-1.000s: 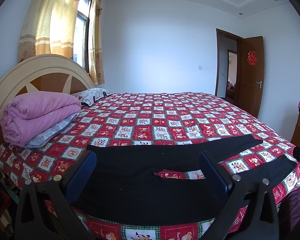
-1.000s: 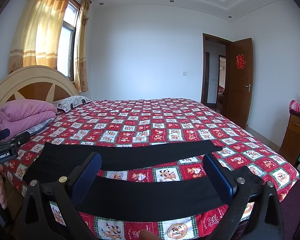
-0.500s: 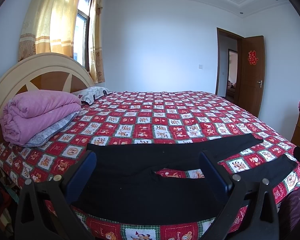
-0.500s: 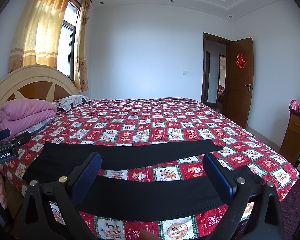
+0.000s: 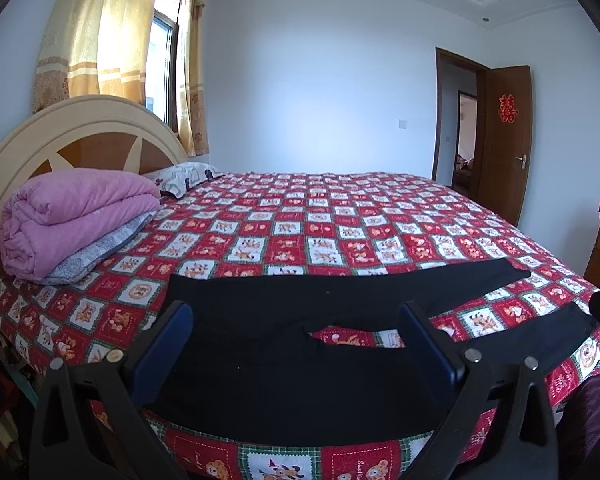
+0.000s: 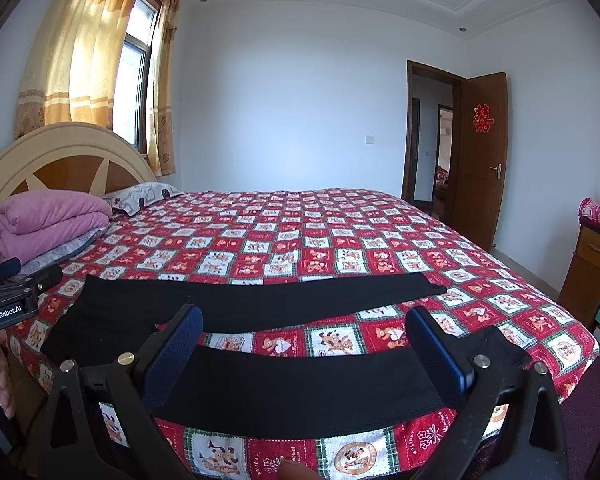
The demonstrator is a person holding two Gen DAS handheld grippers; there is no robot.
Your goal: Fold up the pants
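My left claw [image 5: 296, 340] and right claw [image 6: 304, 340] hang spread wide and empty over the near edge of the bed [image 6: 340, 232], one above each end of the single pair of black pants [image 6: 292, 384]. The pants lie flat across the red patchwork quilt, waist to the left, two legs splayed rightward, apparently laid out so I can bring one leg over the other. Farther left, one folded pink blanket [image 5: 72, 216] sits against the headboard [image 5: 80, 120], one pillow [image 5: 184, 172] beyond it.
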